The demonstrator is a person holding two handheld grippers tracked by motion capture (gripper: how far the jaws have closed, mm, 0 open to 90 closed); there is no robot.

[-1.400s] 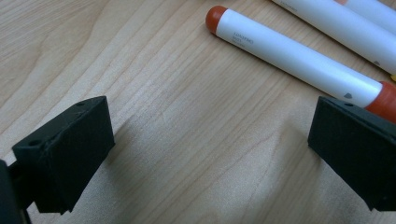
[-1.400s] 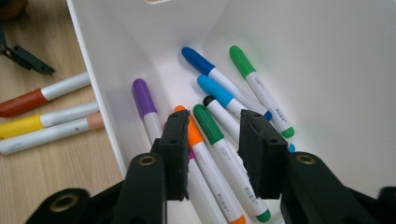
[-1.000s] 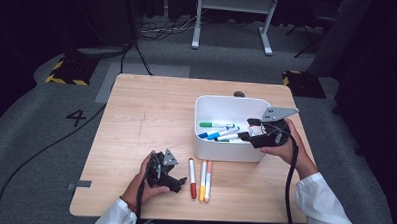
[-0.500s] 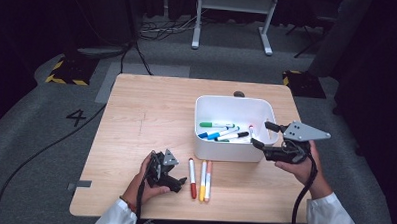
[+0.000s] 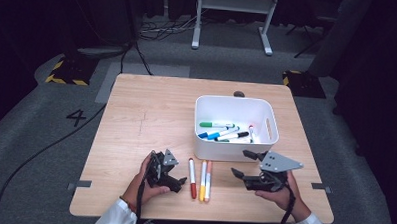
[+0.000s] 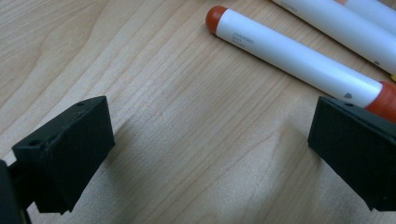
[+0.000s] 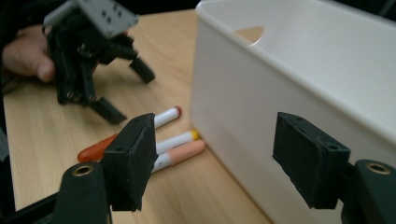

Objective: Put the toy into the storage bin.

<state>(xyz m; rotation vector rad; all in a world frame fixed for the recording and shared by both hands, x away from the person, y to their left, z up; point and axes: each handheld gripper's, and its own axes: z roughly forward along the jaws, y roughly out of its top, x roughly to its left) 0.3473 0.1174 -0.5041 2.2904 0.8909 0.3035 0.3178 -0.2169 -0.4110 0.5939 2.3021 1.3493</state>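
Observation:
A white bin (image 5: pixel 234 147) on the wooden table (image 5: pixel 146 110) holds several markers (image 5: pixel 225 132). In front of its left corner three markers lie side by side: red (image 5: pixel 193 172), yellow (image 5: pixel 203 173) and orange (image 5: pixel 208 173). My left gripper (image 5: pixel 176 183) rests on the table just left of the red marker, open; the red marker (image 6: pixel 299 56) lies beyond its empty jaws (image 6: pixel 210 154). My right gripper (image 5: pixel 241 163) is open and empty in front of the bin, pointing left. From the right gripper view (image 7: pixel 219 161) I see the bin wall (image 7: pixel 289 79), the three markers (image 7: pixel 177 140) and the left gripper (image 7: pixel 127 91).
A small dark round object (image 5: pixel 239 94) sits at the table's far edge behind the bin. Cables (image 5: pixel 60 137) and a white stand (image 5: pixel 230 18) are on the grey floor beyond. Bare wood covers the table's left and far parts.
My right gripper has pulled back from over the bin's right side and come down in front of the bin near the table's front edge. The left gripper has stayed put.

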